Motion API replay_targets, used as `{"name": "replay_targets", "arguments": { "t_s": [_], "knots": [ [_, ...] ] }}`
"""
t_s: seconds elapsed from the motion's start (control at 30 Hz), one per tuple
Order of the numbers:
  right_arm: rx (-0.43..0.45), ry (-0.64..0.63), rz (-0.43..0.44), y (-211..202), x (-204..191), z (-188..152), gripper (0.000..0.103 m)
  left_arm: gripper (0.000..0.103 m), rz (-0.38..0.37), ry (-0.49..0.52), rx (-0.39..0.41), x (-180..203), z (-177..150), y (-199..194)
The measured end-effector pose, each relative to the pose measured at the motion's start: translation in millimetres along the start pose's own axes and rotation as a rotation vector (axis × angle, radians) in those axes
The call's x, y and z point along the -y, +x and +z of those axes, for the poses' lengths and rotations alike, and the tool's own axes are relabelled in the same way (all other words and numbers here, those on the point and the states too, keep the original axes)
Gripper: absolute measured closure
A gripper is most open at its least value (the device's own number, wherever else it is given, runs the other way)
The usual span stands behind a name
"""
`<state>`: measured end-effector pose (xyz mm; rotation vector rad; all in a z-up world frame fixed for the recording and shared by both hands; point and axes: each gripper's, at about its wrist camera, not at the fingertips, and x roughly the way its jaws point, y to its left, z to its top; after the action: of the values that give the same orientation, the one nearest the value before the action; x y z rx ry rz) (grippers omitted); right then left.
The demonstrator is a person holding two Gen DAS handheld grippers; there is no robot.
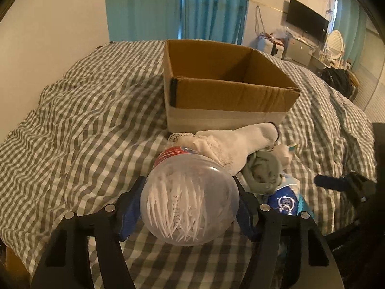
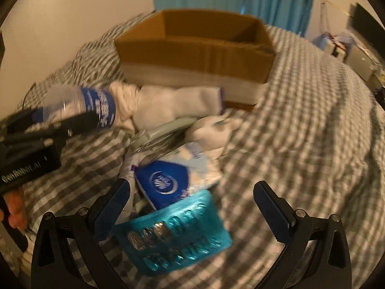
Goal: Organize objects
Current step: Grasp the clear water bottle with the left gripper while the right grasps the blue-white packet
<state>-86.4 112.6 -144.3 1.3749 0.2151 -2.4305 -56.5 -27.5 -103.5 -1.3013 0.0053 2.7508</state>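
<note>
My left gripper [image 1: 190, 207] is shut on a clear plastic jar of white cotton swabs [image 1: 190, 202], held above the bed; the jar also shows in the right wrist view [image 2: 79, 108]. An open cardboard box [image 1: 223, 89] stands on the checked bedcover just beyond; it also shows in the right wrist view [image 2: 195, 48]. A pile lies in front of it: white socks [image 2: 178, 103], a grey cloth [image 1: 263, 172], a blue tissue pack [image 2: 166, 180] and a teal blister pack [image 2: 173, 233]. My right gripper [image 2: 192, 207] is open and empty, over the blister pack.
The grey-and-white checked bedcover [image 1: 84, 110] is rumpled all around. Teal curtains [image 1: 175, 7] hang behind the box. A TV [image 1: 306, 22] and a desk with clutter stand at the far right. The person's hand [image 2: 14, 207] shows at the left.
</note>
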Motion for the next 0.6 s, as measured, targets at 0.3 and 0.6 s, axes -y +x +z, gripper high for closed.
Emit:
{"name": "replay_targets", "arguments": {
  "t_s": [0.3,0.6],
  "knots": [
    [-0.049,0.028,0.091,28.5,-3.7,4.5,0.004,0.035,-0.024,0.018,0.018,0.3,-8.6,-10.7],
    [-0.021,0.014,0.059,14.0,-4.3,-1.1,0.034,0.036,-0.039,0.037,0.024,7.7,-16.8,-25.9]
  ]
}}
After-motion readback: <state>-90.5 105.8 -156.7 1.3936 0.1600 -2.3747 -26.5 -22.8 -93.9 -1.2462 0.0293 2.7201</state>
